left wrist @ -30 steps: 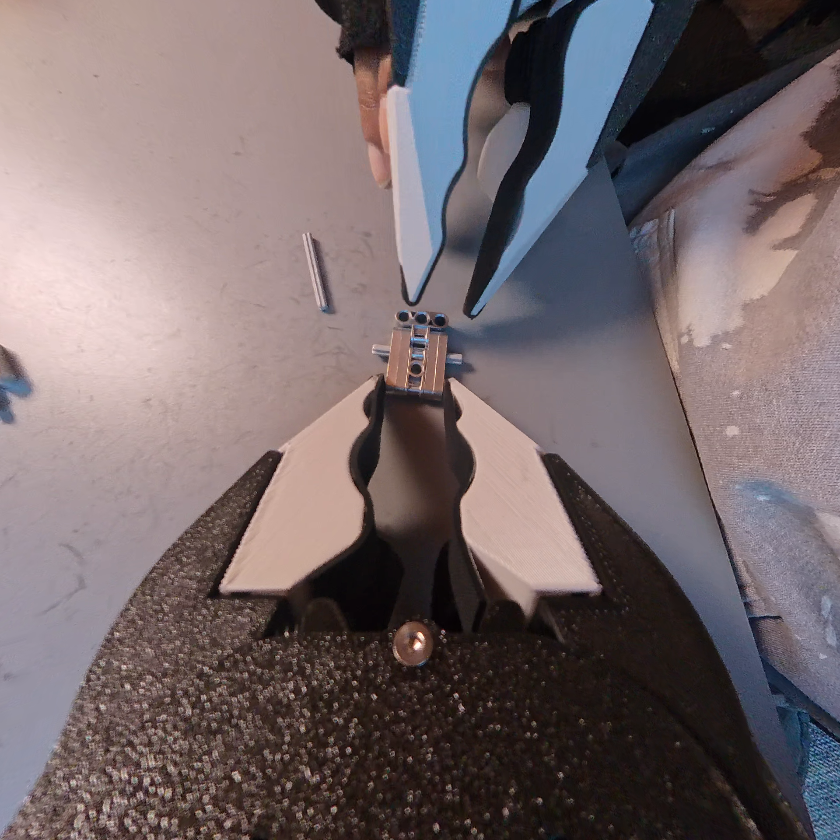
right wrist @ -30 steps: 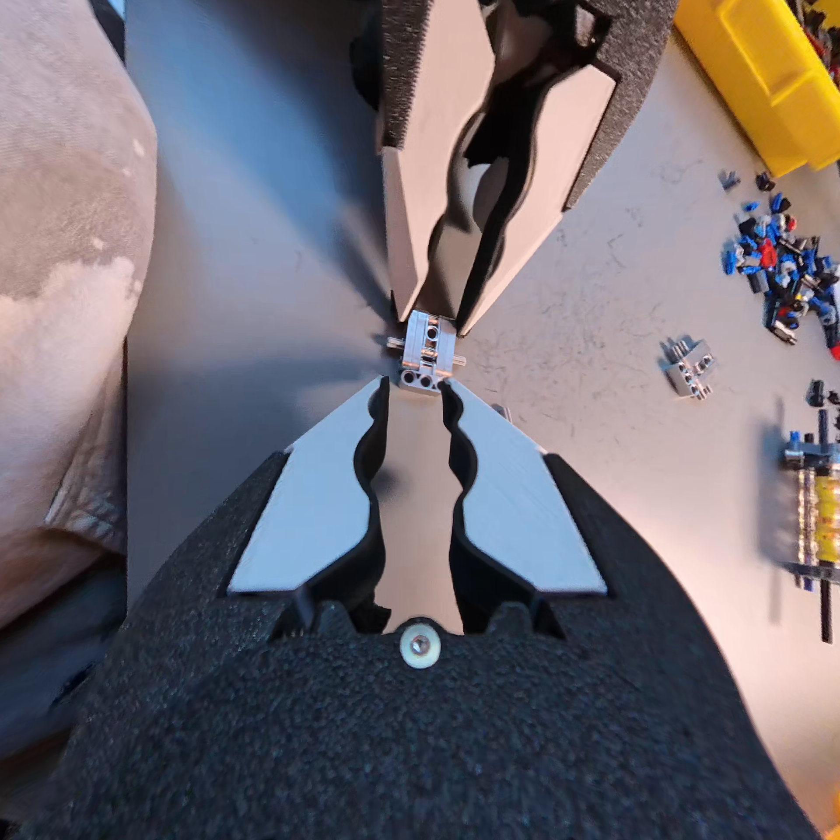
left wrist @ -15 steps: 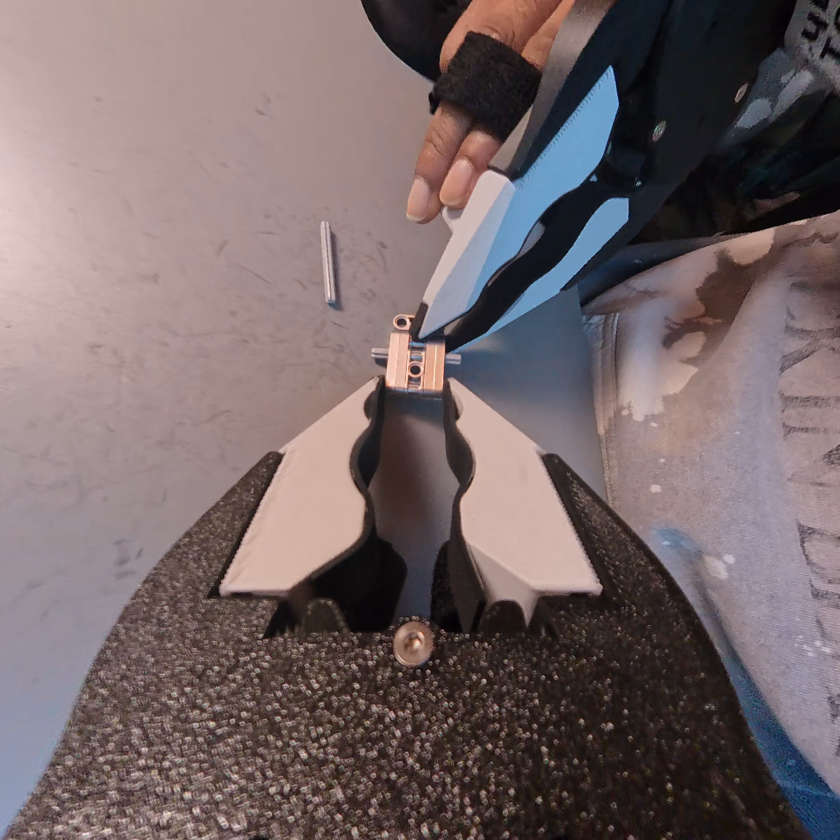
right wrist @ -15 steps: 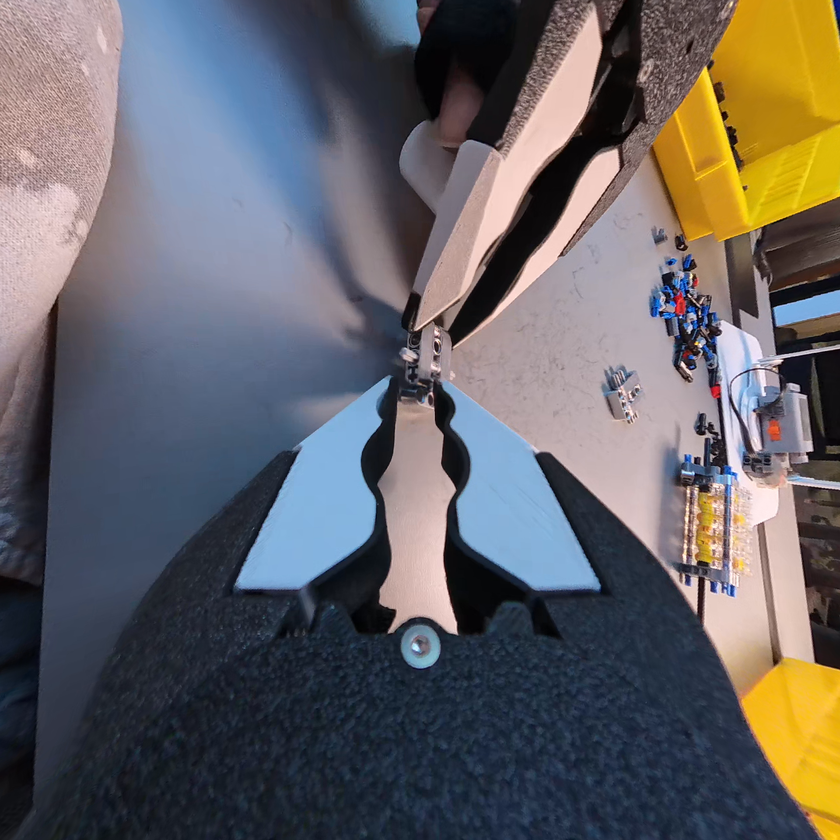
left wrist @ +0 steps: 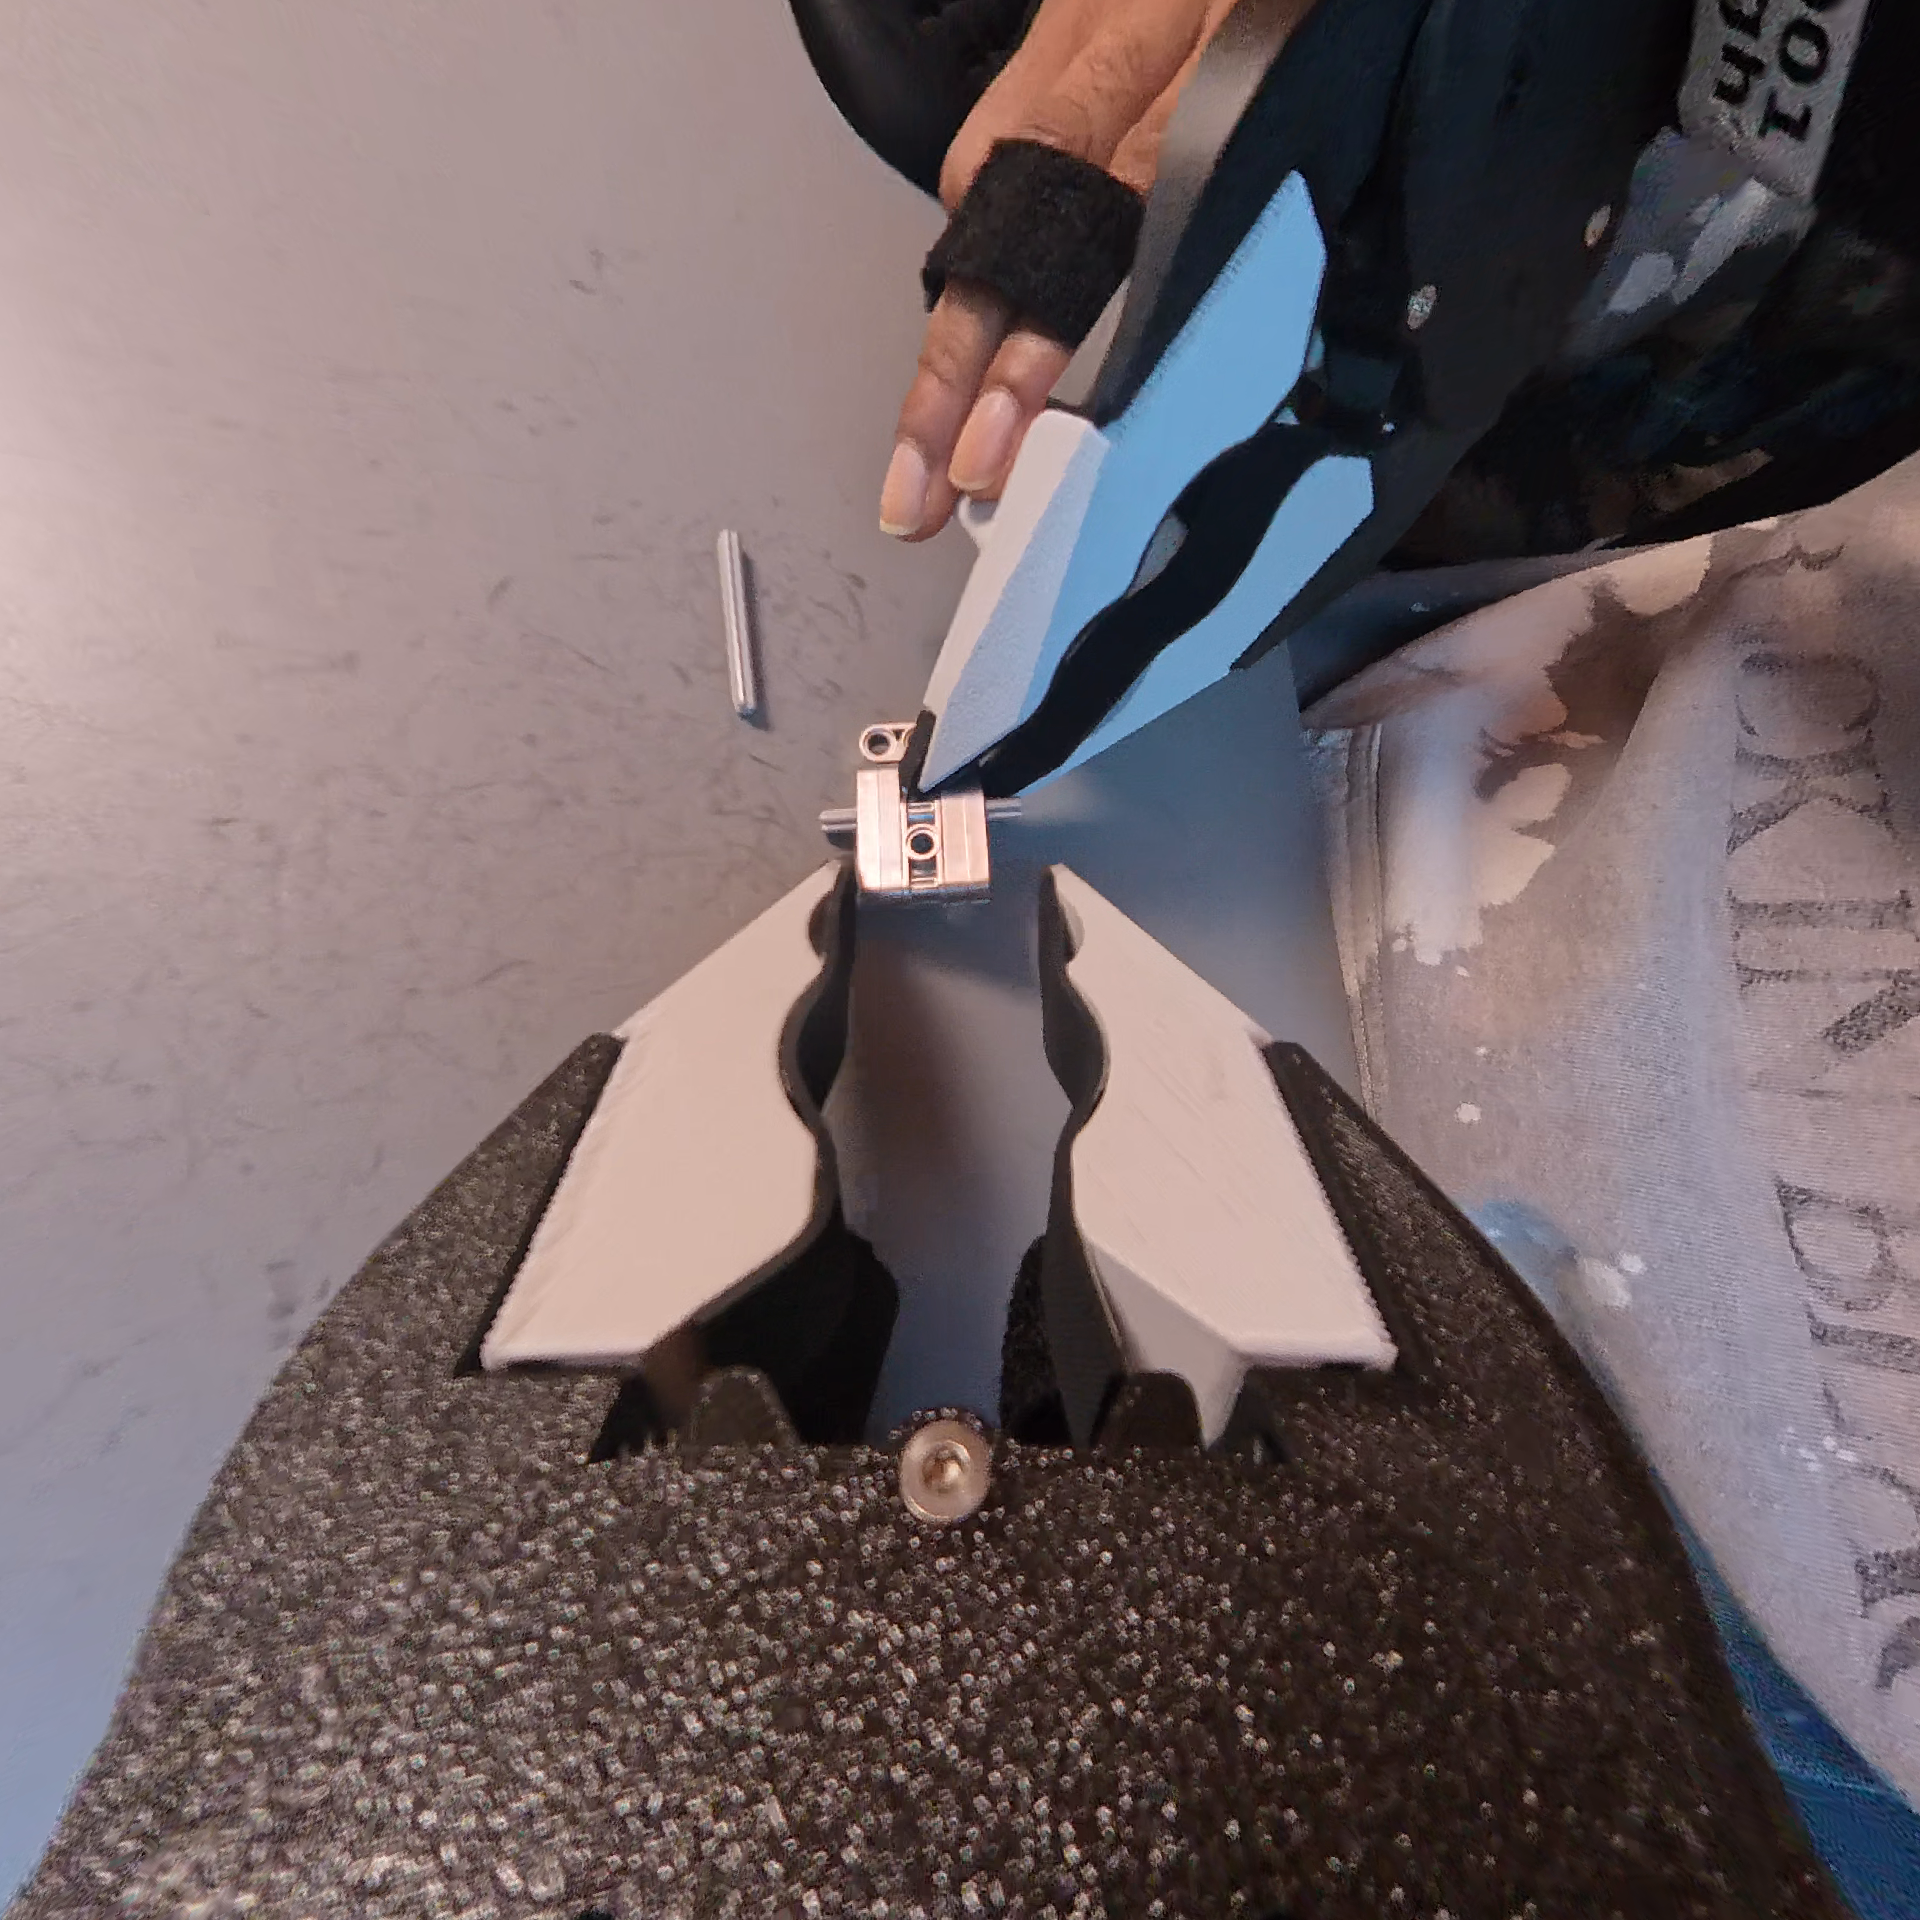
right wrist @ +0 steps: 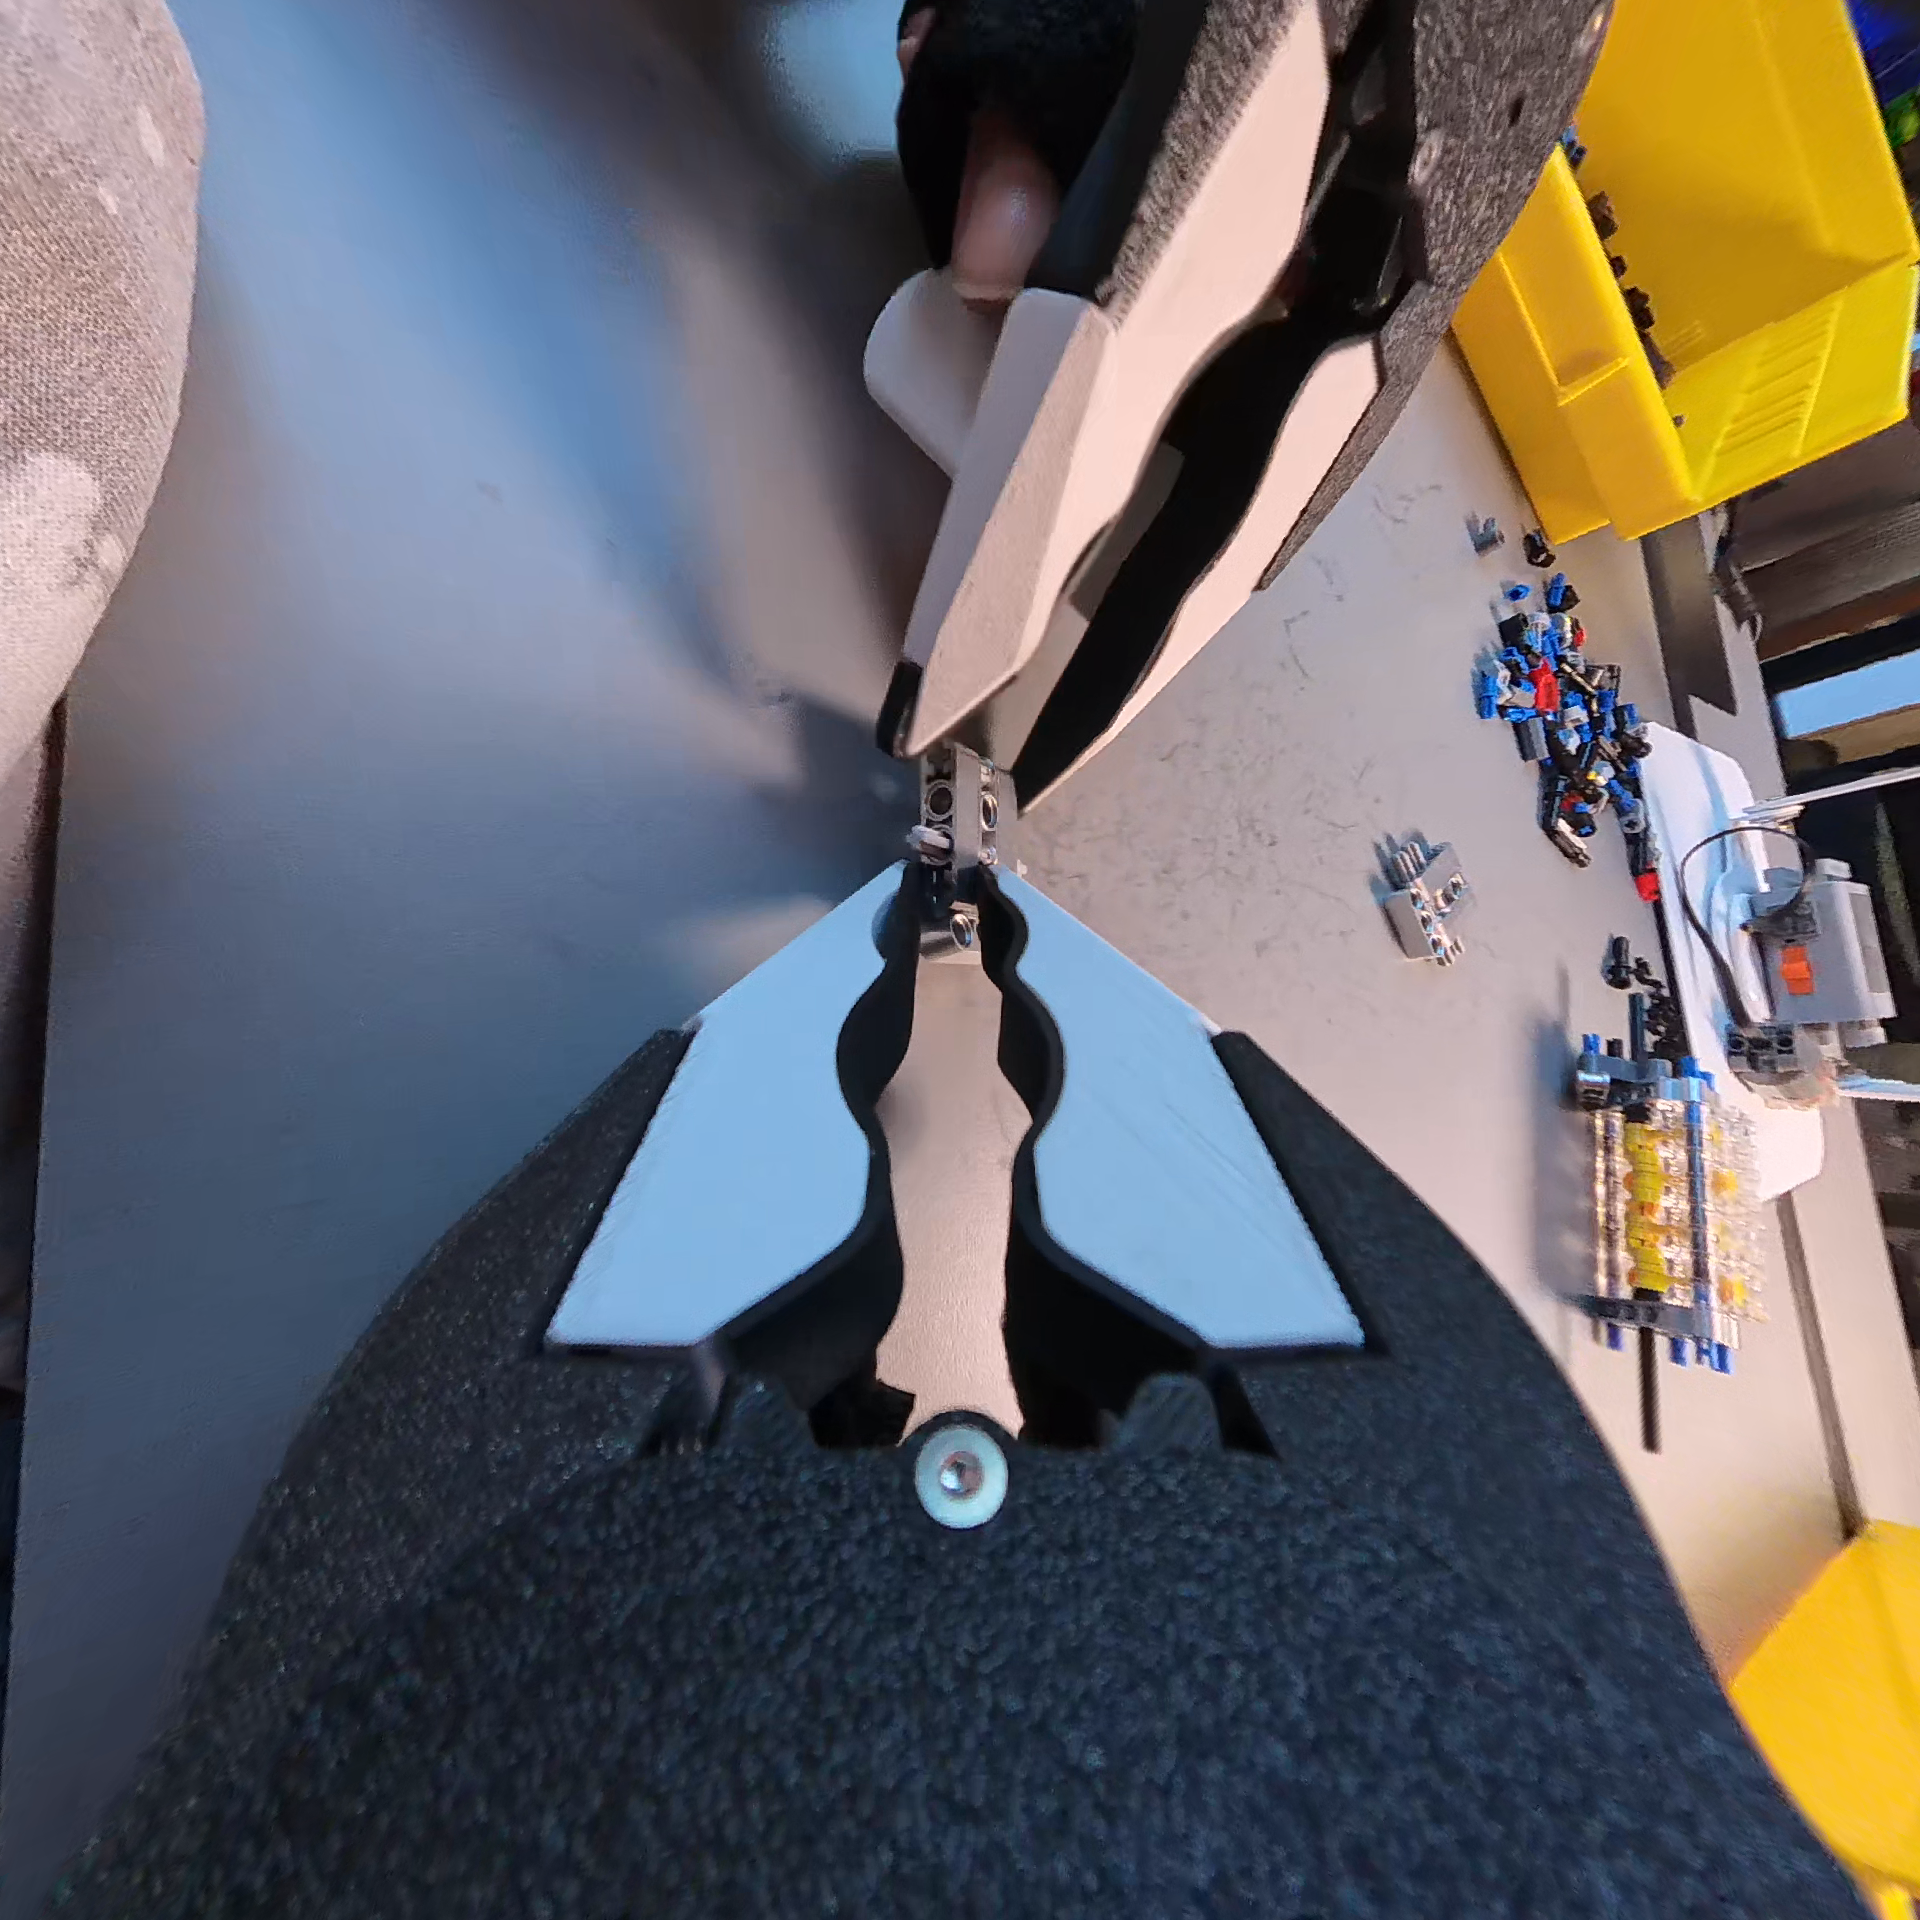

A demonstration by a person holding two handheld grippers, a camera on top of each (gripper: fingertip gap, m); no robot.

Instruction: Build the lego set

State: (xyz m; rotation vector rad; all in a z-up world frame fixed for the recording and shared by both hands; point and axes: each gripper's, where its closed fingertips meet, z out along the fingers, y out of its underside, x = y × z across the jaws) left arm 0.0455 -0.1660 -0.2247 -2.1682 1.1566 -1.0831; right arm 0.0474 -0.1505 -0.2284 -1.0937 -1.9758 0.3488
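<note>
Two grippers meet over the grey table [left wrist: 312, 416] at one small grey brick assembly [left wrist: 920, 844]. Left gripper [left wrist: 940, 883]: fingertips parted, the assembly touching only one of them. Right gripper [right wrist: 951, 883]: clamped on the assembly's far end. Beyond the assembly lie yellow bins [right wrist: 1704, 312], a yellow-and-clear build [right wrist: 1662, 1205], loose bricks [right wrist: 1569, 717] and a grey pin [left wrist: 738, 623].

My right gripper [left wrist: 961, 764] tips hide grey block [left wrist: 920, 844] far end. Yellow bin [right wrist: 1704, 260] cut by edge. Small parts pile [right wrist: 1564, 717] too small to tell.
</note>
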